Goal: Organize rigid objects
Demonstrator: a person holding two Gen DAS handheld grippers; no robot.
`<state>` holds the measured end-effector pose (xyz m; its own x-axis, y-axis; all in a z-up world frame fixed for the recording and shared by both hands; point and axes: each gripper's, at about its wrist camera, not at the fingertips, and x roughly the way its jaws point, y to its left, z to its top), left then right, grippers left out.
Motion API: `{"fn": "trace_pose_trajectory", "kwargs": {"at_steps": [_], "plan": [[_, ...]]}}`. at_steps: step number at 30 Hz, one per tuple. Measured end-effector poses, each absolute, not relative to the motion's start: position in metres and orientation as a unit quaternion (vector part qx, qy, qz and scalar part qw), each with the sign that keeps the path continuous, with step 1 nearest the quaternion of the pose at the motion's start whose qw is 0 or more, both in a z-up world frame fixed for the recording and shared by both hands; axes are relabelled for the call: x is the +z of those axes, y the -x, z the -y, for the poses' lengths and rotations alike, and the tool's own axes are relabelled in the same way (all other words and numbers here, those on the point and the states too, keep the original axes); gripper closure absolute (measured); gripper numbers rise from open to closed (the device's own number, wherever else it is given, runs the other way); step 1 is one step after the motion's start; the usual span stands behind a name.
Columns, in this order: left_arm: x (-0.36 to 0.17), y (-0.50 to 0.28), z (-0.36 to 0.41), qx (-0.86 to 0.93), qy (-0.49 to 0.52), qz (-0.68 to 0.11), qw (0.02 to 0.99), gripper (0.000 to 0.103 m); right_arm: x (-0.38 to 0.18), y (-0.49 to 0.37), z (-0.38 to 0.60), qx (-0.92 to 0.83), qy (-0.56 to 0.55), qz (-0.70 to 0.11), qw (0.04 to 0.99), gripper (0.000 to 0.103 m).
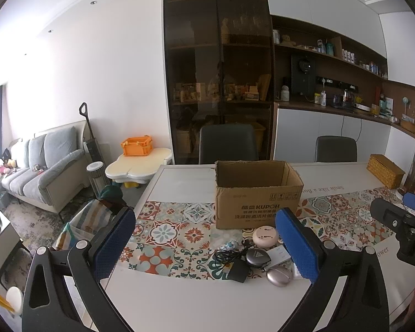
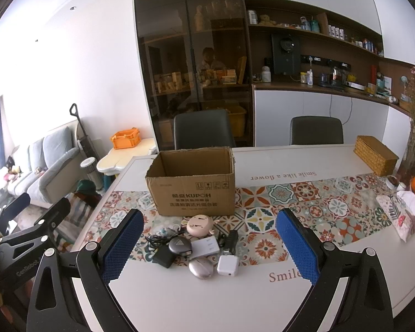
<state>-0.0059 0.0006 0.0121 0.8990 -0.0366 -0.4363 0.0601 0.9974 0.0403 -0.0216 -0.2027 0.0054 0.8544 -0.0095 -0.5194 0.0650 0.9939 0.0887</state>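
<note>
Before corrugated cardboard box [image 2: 192, 185], smooth rounded gadgets [image 2: 199, 249]

Both looking forward over the table [image 1: 179, 298] from its near edge, slightly downward, toward the far cabinet [image 2: 190, 55]. Left view sitting further left. Sharing the box [image 1: 258, 193], the clutter [image 2: 196, 249] and far chairs [image 2: 203, 128].

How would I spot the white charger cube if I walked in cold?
Find the open cardboard box on the patterned table runner; a small pile of gadgets lies in front of it. The white charger cube sits at the pile's near right edge, beside a silver oval case. It is the only boxy, pure white piece.
</note>
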Motion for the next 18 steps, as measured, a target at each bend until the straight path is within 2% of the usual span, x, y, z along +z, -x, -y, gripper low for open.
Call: {"fn": "trace_pose_trajectory", "kwargs": {"at_steps": [18], "plan": [[0.0122,0.0032,0.0008,-0.028,-0.027,-0.226,0.973,0.000,0.0055,0.0209,0.2018,-0.020,-0.052,-0.270,0.961,0.006]]}}
